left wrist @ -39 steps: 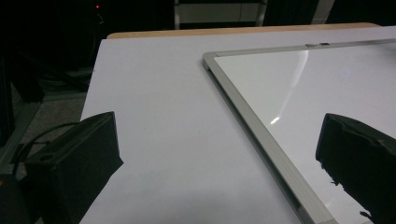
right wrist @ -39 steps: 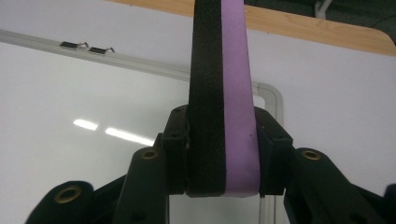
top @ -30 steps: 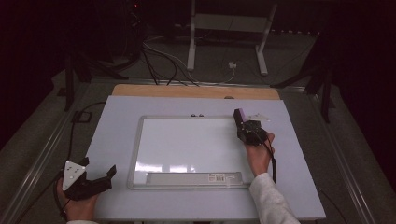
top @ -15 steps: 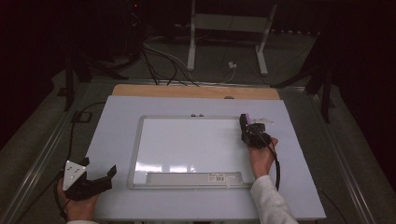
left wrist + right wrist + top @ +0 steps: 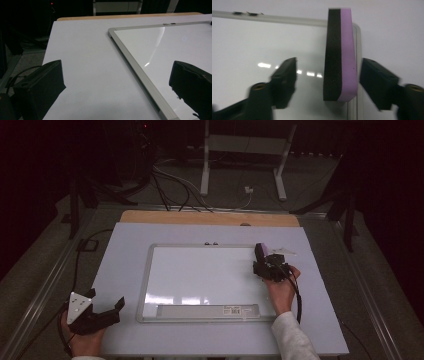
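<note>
Room beyond table (image 5: 320, 320) was dim, near black; I saw table lit from above. Glare patches lay on whiteboard (image 5: 200, 275) near its front edge, with a curved streak in left gripper view. Right gripper (image 5: 327, 75) jaws were blurred, out of focus; eraser (image 5: 340, 55) looked soft. High view was grainy.

Overhead forward-down; claw cameras close, low.

Right gripper (image 5: 327, 75) view: both jaws blurred, cut off by bottom edge. High view: label (image 5: 235, 310) print on whiteboard (image 5: 200, 275) too small to read.
</note>
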Action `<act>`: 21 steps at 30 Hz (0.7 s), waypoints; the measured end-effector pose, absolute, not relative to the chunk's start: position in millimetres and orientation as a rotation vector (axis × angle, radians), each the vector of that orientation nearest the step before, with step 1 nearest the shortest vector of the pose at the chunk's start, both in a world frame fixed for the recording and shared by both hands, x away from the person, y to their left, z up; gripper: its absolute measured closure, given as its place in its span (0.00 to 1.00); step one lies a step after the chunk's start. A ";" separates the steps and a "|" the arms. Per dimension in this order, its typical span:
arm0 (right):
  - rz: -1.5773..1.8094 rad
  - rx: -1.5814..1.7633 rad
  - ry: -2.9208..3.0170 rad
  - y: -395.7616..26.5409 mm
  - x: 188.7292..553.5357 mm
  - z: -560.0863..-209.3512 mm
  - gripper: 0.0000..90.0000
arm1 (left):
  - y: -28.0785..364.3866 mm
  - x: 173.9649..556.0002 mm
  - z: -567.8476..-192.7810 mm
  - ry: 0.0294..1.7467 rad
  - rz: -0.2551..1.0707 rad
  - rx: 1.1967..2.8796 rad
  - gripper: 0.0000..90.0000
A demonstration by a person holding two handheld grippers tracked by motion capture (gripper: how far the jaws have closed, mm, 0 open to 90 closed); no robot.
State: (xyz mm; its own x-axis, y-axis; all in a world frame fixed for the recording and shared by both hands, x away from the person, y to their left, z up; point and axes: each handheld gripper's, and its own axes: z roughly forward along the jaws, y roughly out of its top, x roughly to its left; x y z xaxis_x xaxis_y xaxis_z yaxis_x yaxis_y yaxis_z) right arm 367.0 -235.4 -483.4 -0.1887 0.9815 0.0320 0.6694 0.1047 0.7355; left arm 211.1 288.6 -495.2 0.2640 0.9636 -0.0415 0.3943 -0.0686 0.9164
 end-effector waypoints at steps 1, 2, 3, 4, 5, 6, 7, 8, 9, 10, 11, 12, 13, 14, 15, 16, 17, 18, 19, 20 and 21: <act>0.898 1.588 1.919 -237.3 364.3 -481.3 0.24 | 288.5 211.0 -495.1 1.278 0.790 1.631 0.01; 0.923 1.574 1.919 -239.7 361.2 -479.1 0.20 | 288.5 210.9 -494.9 1.277 0.791 1.631 0.01; 0.945 1.562 1.917 -242.5 357.8 -476.9 0.17 | 288.6 210.8 -494.4 1.276 0.792 1.629 0.01; 0.967 1.546 1.916 -246.0 353.9 -474.8 0.16 | 288.8 210.6 -494.0 1.276 0.793 1.624 0.01; 0.985 1.532 1.910 -249.8 349.8 -472.9 0.14 | 288.9 210.5 -493.5 1.276 0.793 1.619 0.01; 1.005 1.521 1.907 -254.0 345.5 -471.0 0.12 | 289.1 210.5 -493.1 1.276 0.790 1.613 0.01; 1.026 1.507 1.907 -258.4 341.2 -469.5 0.10 | 289.6 210.3 -492.6 1.276 0.788 1.609 0.01; 1.043 1.496 1.909 -262.7 336.7 -468.4 0.07 | 289.4 210.2 -491.8 1.277 0.786 1.600 0.01; 1.057 1.487 1.914 -266.9 331.8 -467.7 0.04 | 289.5 209.9 -490.9 1.274 0.791 1.601 0.01; 1.065 1.479 1.921 -270.9 326.8 -467.6 0.03 | 289.4 209.6 -489.9 1.272 0.792 1.594 0.01; 1.078 1.473 1.929 -275.1 321.5 -467.8 0.03 | 289.3 209.4 -488.8 1.268 0.788 1.587 0.01; 1.094 1.462 1.938 -279.4 316.1 -468.5 0.02 | 289.1 209.2 -487.9 1.265 0.790 1.582 0.01; 1.105 1.453 1.943 -283.7 310.3 -469.2 0.01 | 288.7 209.0 -486.8 1.260 0.793 1.582 0.01; 1.118 1.440 1.938 -288.0 303.9 -470.1 0.01 | 288.2 208.7 -485.9 1.257 0.793 1.577 0.01; 1.137 1.423 1.937 -292.6 297.2 -471.2 0.01 | 287.9 208.4 -485.2 1.253 0.795 1.572 0.01; 1.151 1.405 1.935 -297.2 290.3 -472.4 0.00 | 287.6 208.0 -484.3 1.250 0.796 1.569 0.01; 1.168 1.387 1.927 -301.4 283.3 -473.8 0.00 | 287.3 207.8 -483.7 1.245 0.797 1.564 0.01; 1.188 1.370 1.915 -305.2 276.1 -474.9 0.00 | 287.3 207.7 -483.2 1.241 0.798 1.564 0.01; 1.203 1.351 1.907 -309.0 269.3 -475.6 0.00 | 287.0 207.7 -482.9 1.240 0.796 1.561 0.01; 1.221 1.335 1.901 -312.3 263.0 -475.8 0.00 | 286.9 207.6 -482.6 1.239 0.795 1.562 0.01; 1.235 1.323 1.890 -315.2 257.3 -475.7 0.00 | 286.7 207.5 -482.4 1.236 0.795 1.560 0.01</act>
State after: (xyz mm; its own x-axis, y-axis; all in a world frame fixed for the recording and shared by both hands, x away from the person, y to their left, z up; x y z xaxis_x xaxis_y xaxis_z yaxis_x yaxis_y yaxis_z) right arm 257.3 -315.2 -475.7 -0.3887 0.9176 0.0833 0.4451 0.1078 0.8890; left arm 207.5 286.7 -482.4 0.2748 0.9591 -0.0683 0.3354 -0.0290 0.9416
